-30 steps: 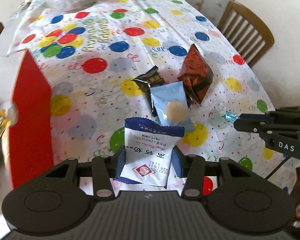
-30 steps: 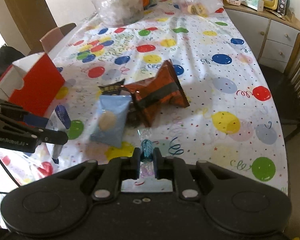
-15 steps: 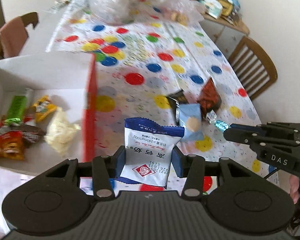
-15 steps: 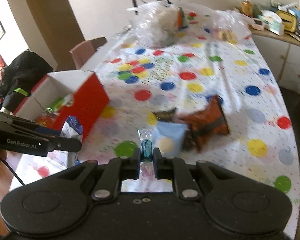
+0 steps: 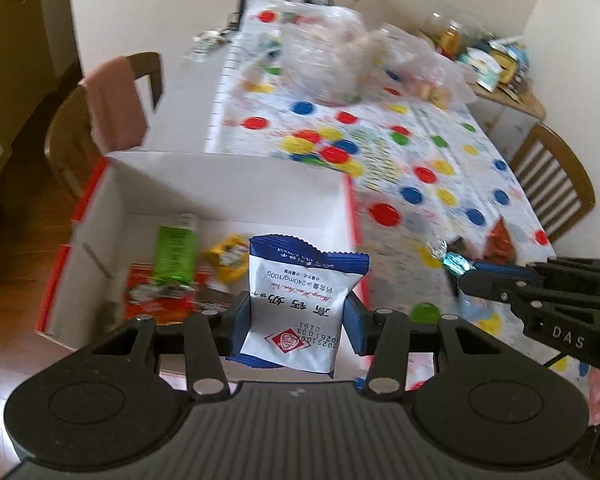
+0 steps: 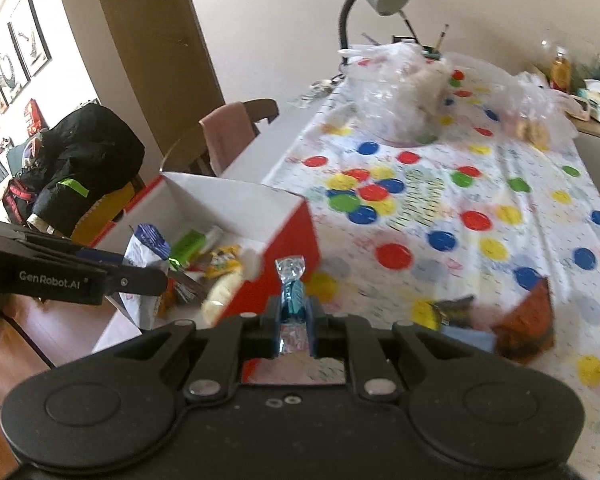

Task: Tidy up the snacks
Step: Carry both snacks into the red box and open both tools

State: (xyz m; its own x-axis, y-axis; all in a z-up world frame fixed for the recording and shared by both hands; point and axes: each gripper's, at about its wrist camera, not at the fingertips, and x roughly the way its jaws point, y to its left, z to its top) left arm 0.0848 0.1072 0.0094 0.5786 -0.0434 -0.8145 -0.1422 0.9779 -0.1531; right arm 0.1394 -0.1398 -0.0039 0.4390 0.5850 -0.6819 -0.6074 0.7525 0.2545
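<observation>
You are carrying two snacks at once toward the box (image 5: 228, 184), a red carton with white inner walls that is sitting at the table's (image 6: 500, 184) near corner and already holding several wrappers. Your left gripper (image 5: 296, 316) is pinching a white-and-blue sachet (image 5: 300, 296) by its lower half, jaws partly spread to its width, the upper crimped edge standing free over the box's right wall. Your right gripper (image 6: 294, 318) is pressing its jaws almost together on a blue foil candy (image 6: 292, 300), gripping the body while the twisted end is sticking up. Both items are probably handling as light, soft and crinkly; the sachet is likely flexing rather than resisting, and the foil is likely slippery, so grips on the flat middle seem safest. A pale blue packet (image 6: 466, 338) and an orange bag (image 6: 530, 320) are still lying on the cloth, awaiting collection.
</observation>
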